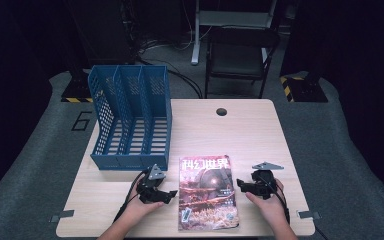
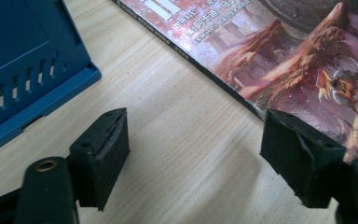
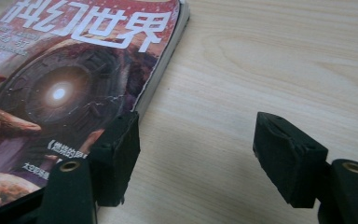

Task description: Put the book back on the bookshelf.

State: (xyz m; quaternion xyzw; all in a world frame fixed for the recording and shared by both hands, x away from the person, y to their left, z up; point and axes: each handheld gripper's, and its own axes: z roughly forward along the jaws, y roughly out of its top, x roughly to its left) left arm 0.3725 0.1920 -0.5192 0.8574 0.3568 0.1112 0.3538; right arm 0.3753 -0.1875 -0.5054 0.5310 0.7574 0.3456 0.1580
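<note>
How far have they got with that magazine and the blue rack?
Barely started. The magazine lies flat on the table, outside the blue file rack. The left gripper and right gripper flank its edges, jaws open, gripping nothing. Lifting it, probably into the rack, remains.

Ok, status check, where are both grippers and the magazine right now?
Left gripper open, at magazine left edge. Right gripper open, at its right edge. Magazine flat on table, unheld. Blue file rack stands behind, clear.

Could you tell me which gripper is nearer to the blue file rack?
Left. The left gripper sits just in front of the blue file rack, beside the magazine's left edge. The right gripper is across the magazine, by its right edge, farther from the rack.
</note>
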